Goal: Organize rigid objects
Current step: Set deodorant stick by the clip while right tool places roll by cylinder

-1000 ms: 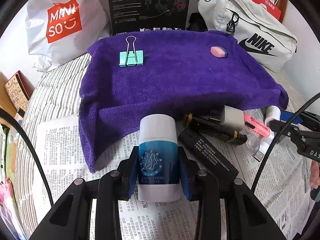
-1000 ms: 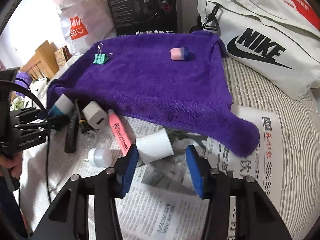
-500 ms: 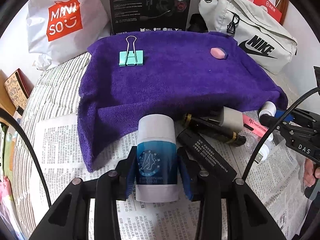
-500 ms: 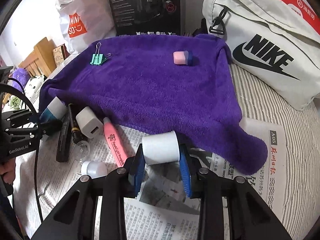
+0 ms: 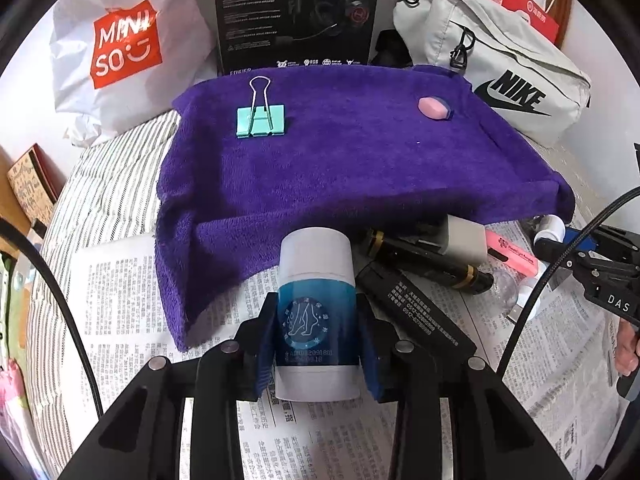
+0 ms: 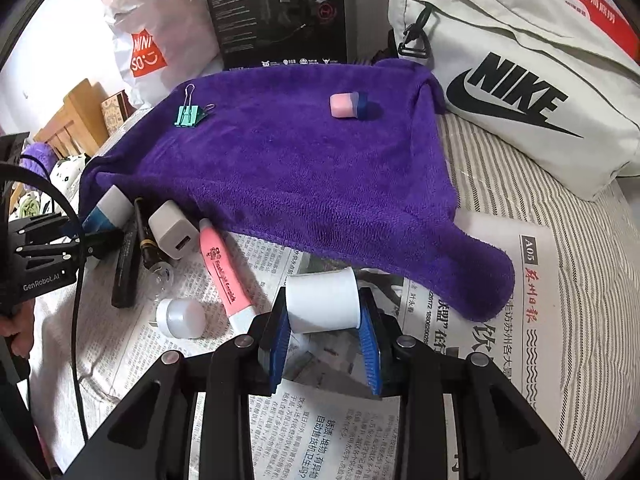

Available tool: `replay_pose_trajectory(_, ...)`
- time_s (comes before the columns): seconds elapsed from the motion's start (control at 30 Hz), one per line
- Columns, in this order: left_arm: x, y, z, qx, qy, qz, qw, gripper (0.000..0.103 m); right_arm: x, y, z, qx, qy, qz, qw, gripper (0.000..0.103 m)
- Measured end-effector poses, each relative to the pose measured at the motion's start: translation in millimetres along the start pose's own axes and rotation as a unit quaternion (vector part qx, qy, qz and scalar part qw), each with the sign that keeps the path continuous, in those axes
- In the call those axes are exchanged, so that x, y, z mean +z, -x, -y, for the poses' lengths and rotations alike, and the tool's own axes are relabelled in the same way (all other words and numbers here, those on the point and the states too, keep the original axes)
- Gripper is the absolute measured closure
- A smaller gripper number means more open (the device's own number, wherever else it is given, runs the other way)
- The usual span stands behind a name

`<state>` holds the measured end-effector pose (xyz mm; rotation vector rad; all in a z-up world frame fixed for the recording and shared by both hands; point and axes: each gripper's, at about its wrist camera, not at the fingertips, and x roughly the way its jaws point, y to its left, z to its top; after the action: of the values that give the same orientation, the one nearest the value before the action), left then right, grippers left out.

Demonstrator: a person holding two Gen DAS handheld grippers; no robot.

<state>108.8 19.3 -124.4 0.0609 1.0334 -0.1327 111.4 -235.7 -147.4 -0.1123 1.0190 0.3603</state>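
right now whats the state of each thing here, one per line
left tool: shut on blue bottle
right tool: just closed on white cup, which lies sideways
binder clip: on purple towel
pink marker: flat on newspaper

Bright daylight, sharp centre, fisheye-warped dark edges.

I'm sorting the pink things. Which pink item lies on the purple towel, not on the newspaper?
The small pink eraser with the blue end, at the far side of the purple towel. The pink highlighter lies on the newspaper.
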Motion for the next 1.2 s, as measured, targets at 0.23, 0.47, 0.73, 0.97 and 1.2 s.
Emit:
replay_pose_trajectory(0.23,-4.5,1.5,0.3,-0.001,0.001,0.025,0.9997,0.069,-5.2,-0.2,-4.3,-0.016,0.007,0.017,1.000,0.071)
replay_pose_trajectory(0.47,-4.8,2.7,-0.7,-0.005,0.002,0.027,0.9996,0.069,-6.6,-0.2,-5.8,-0.021,0.002,0.024,0.999,0.071)
replay_pose_trajectory(0.73,-2.8,2.1,0.4,-0.002,0.001,0.019,0.9998,0.069,-8.4,0.7,-6.1,-0.020,0.002,0.027,0.999,0.071)
replay_pose_trajectory(0.97,0.0,1.5,1.5,0.003,0.006,0.011,0.9999,0.069,-7.2,1.1,-4.0,-0.015,-0.005,0.025,1.000,0.071)
replay_pose_trajectory(1.2,-2.0,10.9,2.6,0.006,0.007,0.013,0.9999,0.069,-6.4,8.2,3.7,-0.017,-0.017,0.018,1.000,0.072)
